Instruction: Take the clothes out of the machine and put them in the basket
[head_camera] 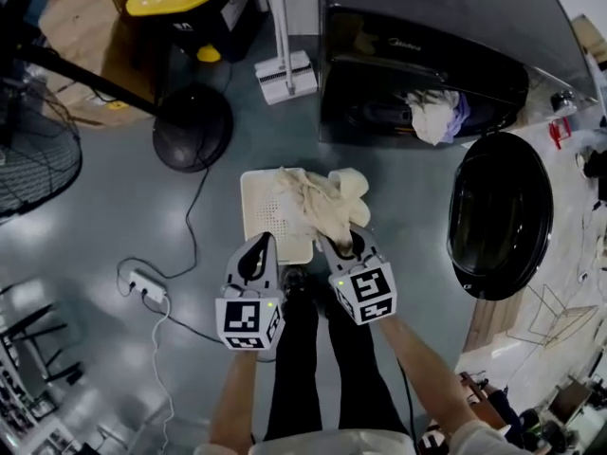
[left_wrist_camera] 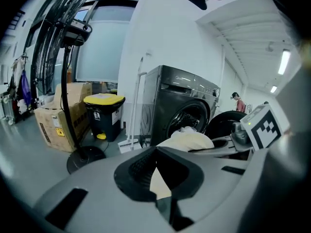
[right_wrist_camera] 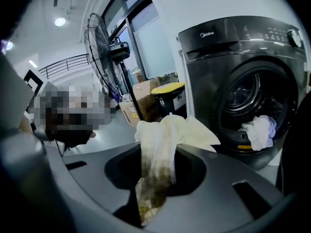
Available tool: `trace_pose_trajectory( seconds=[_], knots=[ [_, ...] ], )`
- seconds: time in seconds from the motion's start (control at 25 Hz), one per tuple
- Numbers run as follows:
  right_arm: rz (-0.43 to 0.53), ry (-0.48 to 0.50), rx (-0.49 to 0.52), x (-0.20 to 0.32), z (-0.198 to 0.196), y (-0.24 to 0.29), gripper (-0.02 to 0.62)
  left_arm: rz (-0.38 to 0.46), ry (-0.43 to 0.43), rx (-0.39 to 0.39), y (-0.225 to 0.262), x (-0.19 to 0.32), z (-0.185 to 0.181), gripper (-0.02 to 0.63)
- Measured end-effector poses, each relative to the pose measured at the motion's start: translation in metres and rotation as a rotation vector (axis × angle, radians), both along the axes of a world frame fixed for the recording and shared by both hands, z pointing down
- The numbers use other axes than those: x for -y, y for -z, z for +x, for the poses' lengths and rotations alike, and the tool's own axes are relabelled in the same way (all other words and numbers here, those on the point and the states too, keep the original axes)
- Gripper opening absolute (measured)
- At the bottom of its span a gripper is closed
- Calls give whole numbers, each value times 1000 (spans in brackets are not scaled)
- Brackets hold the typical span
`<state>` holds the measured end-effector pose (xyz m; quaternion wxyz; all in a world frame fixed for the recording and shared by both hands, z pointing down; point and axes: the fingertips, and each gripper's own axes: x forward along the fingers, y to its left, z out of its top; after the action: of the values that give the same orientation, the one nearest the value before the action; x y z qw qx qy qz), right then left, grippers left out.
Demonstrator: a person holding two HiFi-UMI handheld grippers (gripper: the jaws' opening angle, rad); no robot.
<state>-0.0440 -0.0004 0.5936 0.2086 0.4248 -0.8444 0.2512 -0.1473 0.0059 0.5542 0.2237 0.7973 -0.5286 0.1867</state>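
**Gripper state.** The right gripper [head_camera: 349, 246], at lower centre of the head view, has its jaws clamped on the cream cloth [head_camera: 327, 202]. The left gripper [head_camera: 258, 252] sits just beside it. Its jaw tips appear to be together with nothing clamped, though the gripper body masks part of that view.

**Clearances.**
- The white basket [head_camera: 258, 207] stands on the grey floor [head_camera: 104, 207] at centre frame.
- Open floor lies left of the basket. A fan base [head_camera: 193, 126] borders it at upper left, and a power strip [head_camera: 147, 284] with its cable at lower left.
- The washing machine [head_camera: 417, 27] fills the upper right.
- Its round door [head_camera: 500, 216] stands open at right, apart from the basket.
- 1 white garment [head_camera: 434, 117] hangs at the drum opening.

**Cloth.** It lies across the basket's upper right part and overhangs the right edge. It is crumpled into long folds, with yellow-brown staining near the clamped end.
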Motion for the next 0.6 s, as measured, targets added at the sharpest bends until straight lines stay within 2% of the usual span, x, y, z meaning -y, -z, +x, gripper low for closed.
trace_pose_trajectory(
  seconds=[0.28, 0.6],
  knots=[
    [-47, 99, 33, -25, -68, -16, 110, -25, 75, 15, -8, -19, -36, 18],
    [-128, 109, 20, -39, -96, -50, 112, -43, 103, 16, -18, -29, -52, 18]
  ],
)
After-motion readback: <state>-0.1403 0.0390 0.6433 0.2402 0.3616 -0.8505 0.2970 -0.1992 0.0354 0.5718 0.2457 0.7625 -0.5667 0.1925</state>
